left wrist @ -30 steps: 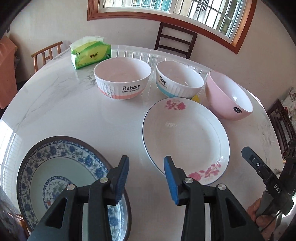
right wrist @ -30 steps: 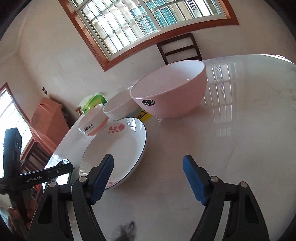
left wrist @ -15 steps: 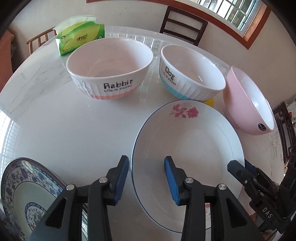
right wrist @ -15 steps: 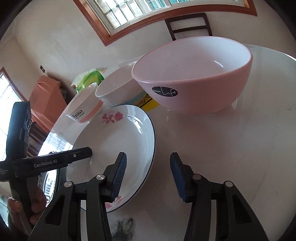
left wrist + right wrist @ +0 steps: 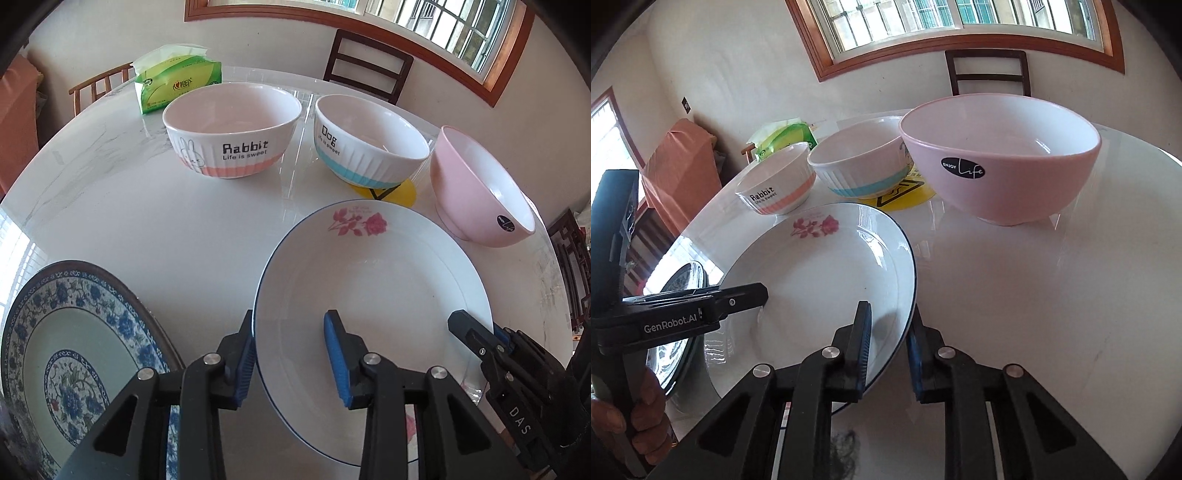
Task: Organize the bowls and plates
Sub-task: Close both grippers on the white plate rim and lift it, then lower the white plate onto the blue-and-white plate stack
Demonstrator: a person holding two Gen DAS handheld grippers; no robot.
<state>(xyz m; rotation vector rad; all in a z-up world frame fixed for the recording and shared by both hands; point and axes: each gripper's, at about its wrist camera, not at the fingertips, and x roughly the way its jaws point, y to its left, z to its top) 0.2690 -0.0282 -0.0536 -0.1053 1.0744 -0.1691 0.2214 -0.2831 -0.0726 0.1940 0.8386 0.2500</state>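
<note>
A white plate with pink roses lies on the white marble table; it also shows in the right wrist view. My left gripper straddles its left rim, jaws apart, one finger outside and one over the plate. My right gripper straddles its right rim, jaws narrowly apart, not visibly clamped. A blue-patterned plate lies at the left. Behind stand the Rabbit bowl, the Dog bowl and a pink bowl.
A green tissue pack sits at the table's far left. A yellow sticker lies under the Dog bowl. Chairs stand around the table, below a window.
Both grippers moved in onto the rose plate's opposite rims. The right jaws narrowed around the rim. The left view pulled back, showing the blue plate more.
</note>
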